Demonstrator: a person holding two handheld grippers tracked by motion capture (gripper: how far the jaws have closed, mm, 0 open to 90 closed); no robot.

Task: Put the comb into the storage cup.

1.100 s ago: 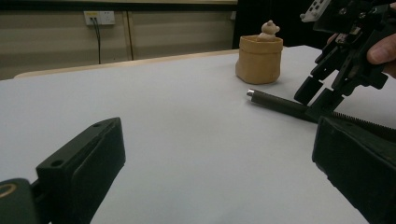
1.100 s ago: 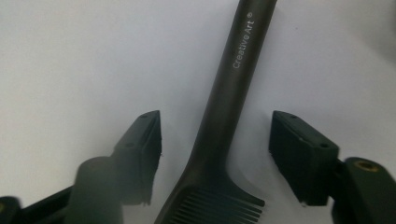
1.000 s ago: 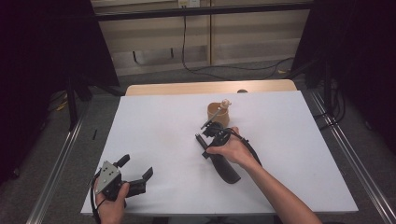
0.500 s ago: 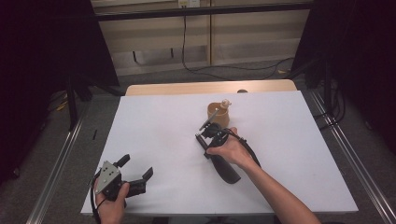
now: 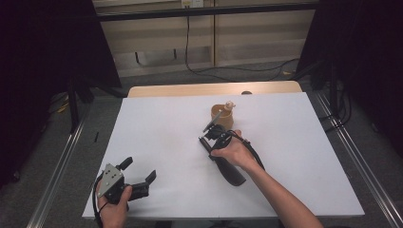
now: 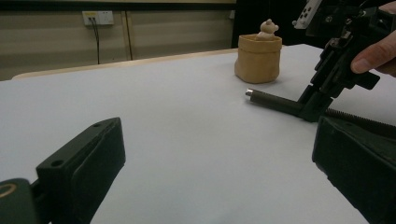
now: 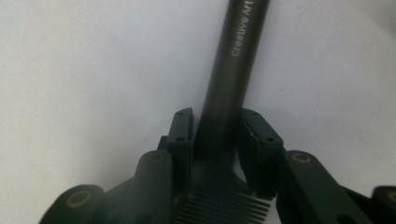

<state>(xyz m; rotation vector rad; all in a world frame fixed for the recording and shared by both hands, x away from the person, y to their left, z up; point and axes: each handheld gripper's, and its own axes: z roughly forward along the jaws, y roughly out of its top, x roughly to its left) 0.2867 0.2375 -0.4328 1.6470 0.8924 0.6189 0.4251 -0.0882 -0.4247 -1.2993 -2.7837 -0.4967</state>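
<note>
A black comb-like tool with a round handle (image 7: 233, 70) marked "creative Art" lies on the white table. Its handle (image 6: 275, 100) points left, with ridged teeth behind it. My right gripper (image 7: 215, 121) points down at it mid-table (image 5: 209, 135). Its jaws have just been closing, and both pads now touch the handle's sides. Just beyond stands a tan pot (image 5: 222, 116) with a small bear figure (image 6: 267, 28) in it. My left gripper (image 5: 140, 168) rests in a hand at the table's front left, open, with nothing between its jaws (image 6: 215, 163).
The white table (image 5: 157, 123) ends at a wooden strip along its far side. Metal rails run along both sides. Cables lie on the floor beyond the far edge.
The right gripper's jaws have drawn in around the tool's handle. Both hands have stayed where they were.
</note>
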